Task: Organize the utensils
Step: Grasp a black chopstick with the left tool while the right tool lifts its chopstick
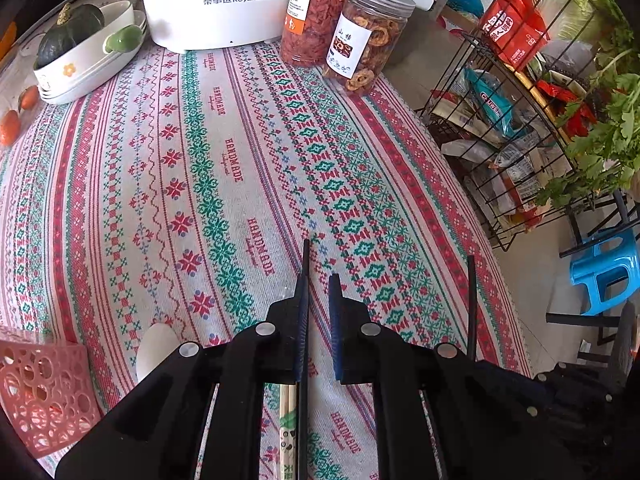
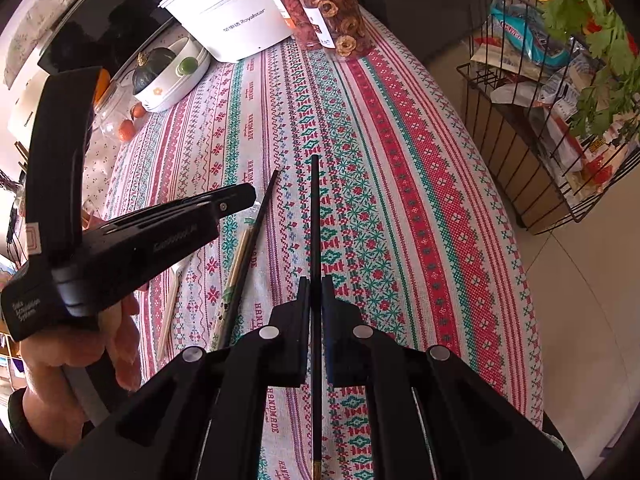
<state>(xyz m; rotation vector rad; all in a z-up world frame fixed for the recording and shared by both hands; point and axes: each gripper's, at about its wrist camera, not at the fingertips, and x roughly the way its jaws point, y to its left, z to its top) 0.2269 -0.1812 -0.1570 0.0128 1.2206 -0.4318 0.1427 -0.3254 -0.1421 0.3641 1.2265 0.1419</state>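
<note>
My left gripper [image 1: 320, 282] points down at the patterned tablecloth [image 1: 200, 160]. Its jaws stand a narrow gap apart. A black chopstick [image 1: 306, 254] runs along the inner face of the left-hand finger, and cloth shows between it and the other pad. A bamboo chopstick pair [image 1: 288, 420] lies just beneath the gripper, with a white spoon [image 1: 156, 348] to the left. In the right wrist view my right gripper [image 2: 316, 280] is shut on a second black chopstick [image 2: 315, 208], which sticks out forward above the cloth. The left gripper [image 2: 248, 196] is at its left, over the first black chopstick [image 2: 260, 216].
A pink perforated basket [image 1: 40, 392] sits at the near left. At the back stand a white Royalstar appliance [image 1: 216, 0], two jars of dried fruit [image 1: 368, 36] and stacked dishes [image 1: 84, 72] holding a squash. A wire rack [image 1: 480, 132] and blue stool [image 1: 604, 272] stand beyond the table's right edge.
</note>
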